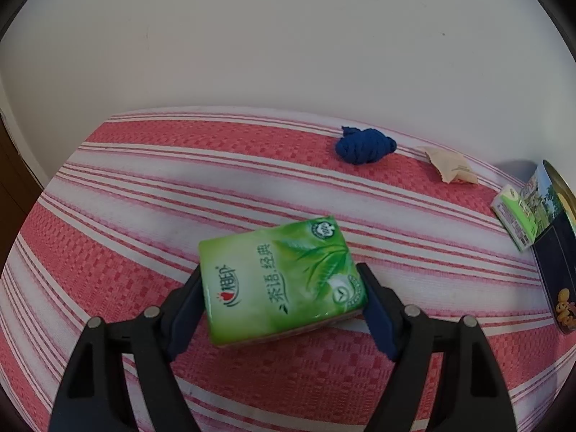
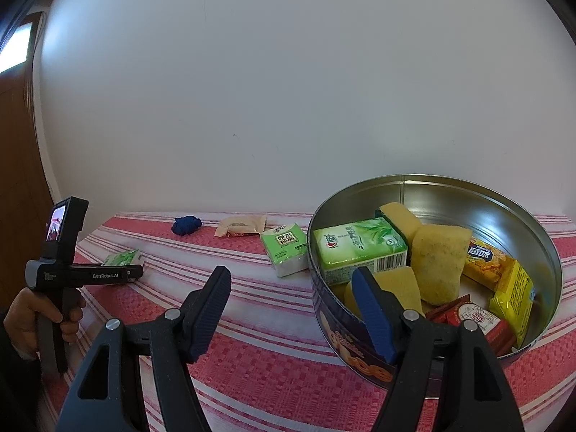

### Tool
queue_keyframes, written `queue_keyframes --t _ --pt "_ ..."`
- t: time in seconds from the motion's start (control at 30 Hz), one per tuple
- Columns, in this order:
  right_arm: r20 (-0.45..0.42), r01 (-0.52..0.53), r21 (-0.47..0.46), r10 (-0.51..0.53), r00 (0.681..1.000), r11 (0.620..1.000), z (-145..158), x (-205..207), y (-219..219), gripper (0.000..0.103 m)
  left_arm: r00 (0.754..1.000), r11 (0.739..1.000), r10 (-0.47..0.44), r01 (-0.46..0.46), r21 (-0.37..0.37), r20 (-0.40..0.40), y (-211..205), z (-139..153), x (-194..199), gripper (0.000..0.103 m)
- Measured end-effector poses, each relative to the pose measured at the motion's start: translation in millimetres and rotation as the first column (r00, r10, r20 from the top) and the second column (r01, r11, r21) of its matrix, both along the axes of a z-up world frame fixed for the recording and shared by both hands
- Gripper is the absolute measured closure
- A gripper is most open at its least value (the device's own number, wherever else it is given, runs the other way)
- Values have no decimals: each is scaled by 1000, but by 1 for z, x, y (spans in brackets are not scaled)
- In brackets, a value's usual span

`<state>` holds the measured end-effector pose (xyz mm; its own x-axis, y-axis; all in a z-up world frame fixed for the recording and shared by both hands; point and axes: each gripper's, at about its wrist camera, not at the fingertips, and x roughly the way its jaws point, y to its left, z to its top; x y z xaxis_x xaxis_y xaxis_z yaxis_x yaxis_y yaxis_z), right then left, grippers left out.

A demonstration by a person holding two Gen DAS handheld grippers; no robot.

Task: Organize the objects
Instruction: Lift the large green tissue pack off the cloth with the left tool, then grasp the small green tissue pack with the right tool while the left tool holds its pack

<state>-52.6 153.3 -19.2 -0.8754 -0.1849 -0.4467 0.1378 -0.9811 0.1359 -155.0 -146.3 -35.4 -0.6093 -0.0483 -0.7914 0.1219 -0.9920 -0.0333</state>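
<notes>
Two tongs are at work, and the left-wrist view shows the left tongs (image 1: 284, 300) spread wide around a green tissue pack (image 1: 282, 282) lying tilted on the striped surface (image 1: 144, 187). The left pad lies against the pack's edge and the right pad sits close to its other edge, but whether they truly pinch it I cannot tell. Farther off lie a blue knot of rope (image 1: 363, 145) and a tan sachet (image 1: 450, 165), with the round tin (image 1: 554, 252) and a second tissue pack (image 1: 514, 216) at the far right. To grip well, I judge the pads should close squarely on the pack's long edges, gently, since soft wrapping dents and slips. In the right-wrist view the right tongs (image 2: 291, 302) stand open and empty, hanging just in front of the tin (image 2: 432, 187), which already holds a tissue pack (image 2: 360, 248), yellow sponges (image 2: 435, 262) and snack packets (image 2: 504, 277). A hand (image 2: 39, 309) carries the left tool at the far left. The lifted pack will need carrying over the rim and setting in the free space.
</notes>
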Motion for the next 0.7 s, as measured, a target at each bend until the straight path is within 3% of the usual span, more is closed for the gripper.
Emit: queue_keyframes --t 0.2,0.33,0.43,0.5,0.6,0.7 --pt "-30 -25 40 26 999 999 10 -14 -17 31 1000 1000 1 -1 1 0 -3 -1 -1 24" --pt "25 -64 103 62 998 993 21 -46 -40 31 1000 1000 1 -1 1 0 -3 -1 -1 24" --pt "134 -119 227 90 987 967 23 -82 -64 31 1000 1000 1 -1 2 0 -4 -1 -1 24" --pt "207 -150 251 98 973 956 20 -103 -71 31 1000 1000 1 -1 1 0 -3 -1 -1 24" --pt "348 -187 329 66 935 926 7 -143 -83 31 1000 1000 1 -1 2 0 -4 -1 -1 24" --pt "424 -212 398 27 905 893 -10 -165 -92 31 1000 1000 0 0 1 0 -3 -1 -2 24"
